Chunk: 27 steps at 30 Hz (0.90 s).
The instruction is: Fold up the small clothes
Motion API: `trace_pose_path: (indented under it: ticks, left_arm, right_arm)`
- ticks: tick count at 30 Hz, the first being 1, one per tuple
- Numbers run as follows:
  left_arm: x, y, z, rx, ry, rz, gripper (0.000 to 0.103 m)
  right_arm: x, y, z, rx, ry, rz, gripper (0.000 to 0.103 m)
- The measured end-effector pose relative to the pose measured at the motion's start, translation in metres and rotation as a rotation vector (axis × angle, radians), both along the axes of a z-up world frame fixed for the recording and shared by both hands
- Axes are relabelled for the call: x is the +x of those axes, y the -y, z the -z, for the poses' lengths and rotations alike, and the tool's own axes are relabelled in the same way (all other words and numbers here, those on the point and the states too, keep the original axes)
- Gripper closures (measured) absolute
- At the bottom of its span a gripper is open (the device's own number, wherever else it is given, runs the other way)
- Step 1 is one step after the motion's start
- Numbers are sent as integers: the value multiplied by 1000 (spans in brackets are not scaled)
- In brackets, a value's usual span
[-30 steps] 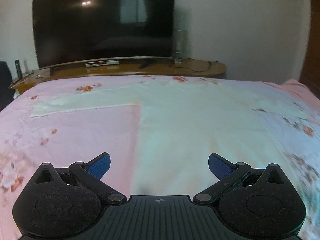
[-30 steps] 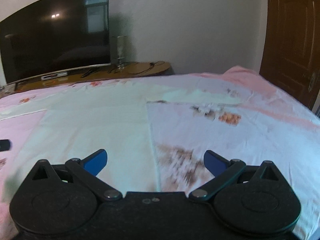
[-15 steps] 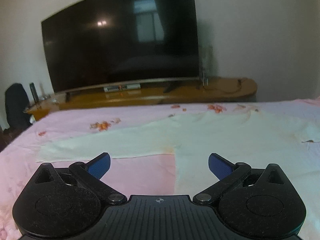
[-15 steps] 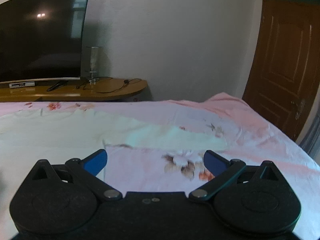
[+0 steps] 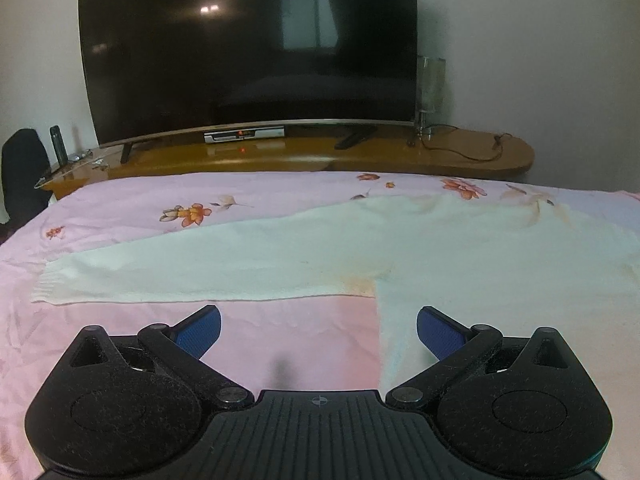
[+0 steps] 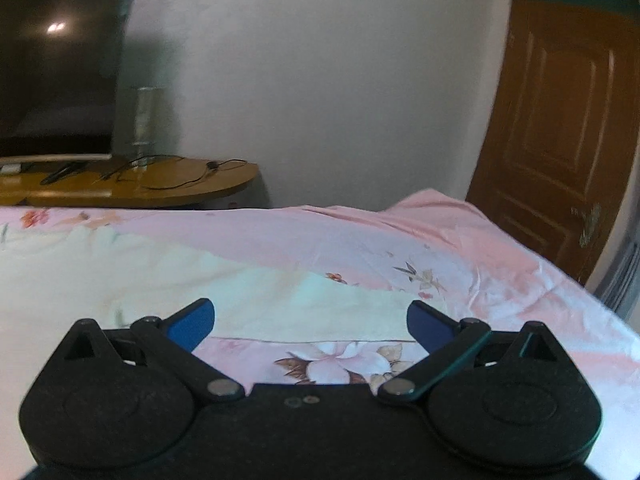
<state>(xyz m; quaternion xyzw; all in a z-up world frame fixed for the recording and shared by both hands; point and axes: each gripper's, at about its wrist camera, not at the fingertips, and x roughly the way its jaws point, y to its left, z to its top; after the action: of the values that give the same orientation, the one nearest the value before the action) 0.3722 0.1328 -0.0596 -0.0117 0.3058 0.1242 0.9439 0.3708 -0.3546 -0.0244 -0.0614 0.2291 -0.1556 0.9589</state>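
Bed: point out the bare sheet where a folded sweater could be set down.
Bare sheet lies just below the sweater's left sleeve, and beyond its right sleeve towards the door. The sweater fills the middle.

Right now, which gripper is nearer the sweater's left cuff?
Left. The left gripper is open just short of the left sleeve, whose cuff lies off to its left. The right gripper, open, its jaws just closing slightly, sits at the opposite sleeve.

Left gripper (image 5: 318, 330) open, right gripper (image 6: 310, 322) narrowing, empty
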Motion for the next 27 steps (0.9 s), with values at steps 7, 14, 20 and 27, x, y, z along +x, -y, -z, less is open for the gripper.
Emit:
trace_pose_path:
  ticks: [7,14,20,27]
  left_arm:
    - [16,-14,14,-1,-3,-49,0]
    - [23,-17,32,10,-44,-41,0]
    - [25,-16,40,9,-59,-46,0]
    - [26,-17,42,-17,-67,-58,0]
  right_arm:
    - [36,82,22,260,-9,180,36]
    - [49,162,58,600,24,338,56]
    - [58,188,68,699,62,345,66]
    - [59,207,74,748,70,356,97]
